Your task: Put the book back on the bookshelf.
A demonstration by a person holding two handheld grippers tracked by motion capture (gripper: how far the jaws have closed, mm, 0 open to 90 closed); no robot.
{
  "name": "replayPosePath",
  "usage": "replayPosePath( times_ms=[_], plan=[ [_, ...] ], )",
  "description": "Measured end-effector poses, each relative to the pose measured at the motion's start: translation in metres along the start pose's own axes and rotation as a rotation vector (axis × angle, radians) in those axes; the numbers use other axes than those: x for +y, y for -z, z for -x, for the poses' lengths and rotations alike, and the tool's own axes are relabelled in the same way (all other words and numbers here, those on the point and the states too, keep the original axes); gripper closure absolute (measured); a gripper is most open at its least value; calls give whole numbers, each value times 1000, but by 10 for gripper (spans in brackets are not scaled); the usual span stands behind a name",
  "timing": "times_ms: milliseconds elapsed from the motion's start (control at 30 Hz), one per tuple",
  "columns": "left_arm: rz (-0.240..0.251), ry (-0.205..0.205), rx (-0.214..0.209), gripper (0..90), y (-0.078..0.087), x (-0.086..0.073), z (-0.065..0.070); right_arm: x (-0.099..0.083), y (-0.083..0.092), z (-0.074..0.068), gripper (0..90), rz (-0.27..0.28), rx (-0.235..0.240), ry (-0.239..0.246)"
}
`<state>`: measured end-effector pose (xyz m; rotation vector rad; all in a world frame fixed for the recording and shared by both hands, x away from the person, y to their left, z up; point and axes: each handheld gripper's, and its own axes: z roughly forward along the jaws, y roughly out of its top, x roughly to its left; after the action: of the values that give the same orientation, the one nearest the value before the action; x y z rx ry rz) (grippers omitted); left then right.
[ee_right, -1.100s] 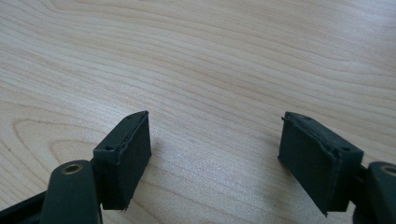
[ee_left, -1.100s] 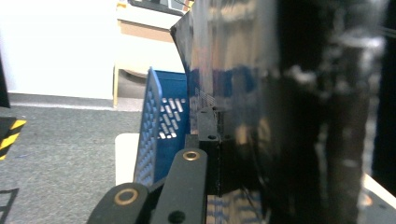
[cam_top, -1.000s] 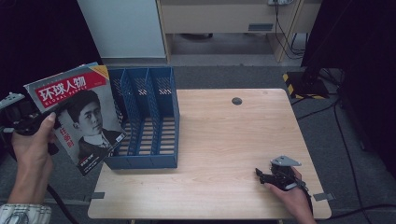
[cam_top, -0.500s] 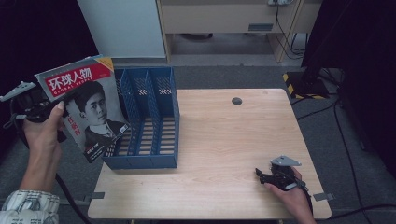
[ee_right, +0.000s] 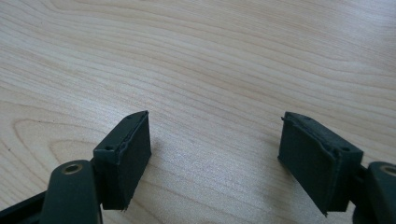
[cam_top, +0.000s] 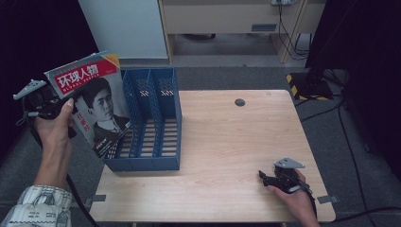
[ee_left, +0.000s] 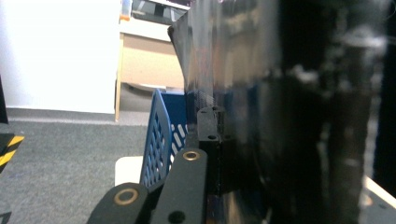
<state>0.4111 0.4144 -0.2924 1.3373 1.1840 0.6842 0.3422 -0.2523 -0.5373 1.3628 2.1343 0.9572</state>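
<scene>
Dim room, dark edges, blurred close-up

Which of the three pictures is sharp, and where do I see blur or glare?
Right gripper view: sharp, the table grain is crisp. Left gripper view: the magazine close to the lens is blurred, with pale glare. High view: evenly lit table, dark surroundings.

This looks like an office or lab room: a pale wood tabletop [cam_top: 227, 142] stands on grey carpet [cam_top: 227, 78], with a blue file rack [cam_top: 149, 118] at its left edge, a wooden cabinet [cam_top: 227, 16] behind, and cables [cam_top: 288, 28] trailing across the floor beyond its far right corner.
</scene>
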Motion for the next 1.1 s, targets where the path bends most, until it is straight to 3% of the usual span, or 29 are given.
replayPosePath(
  times_ms=[700, 1100],
  plan=[
    [25, -43, 12, 866, -18, -16, 10, 0, 0, 0, 252, 0, -1, -1],
    [58, -55, 35, 866, -16, -28, 5, 0, 0, 0, 252, 0, -1, 1]
  ],
)
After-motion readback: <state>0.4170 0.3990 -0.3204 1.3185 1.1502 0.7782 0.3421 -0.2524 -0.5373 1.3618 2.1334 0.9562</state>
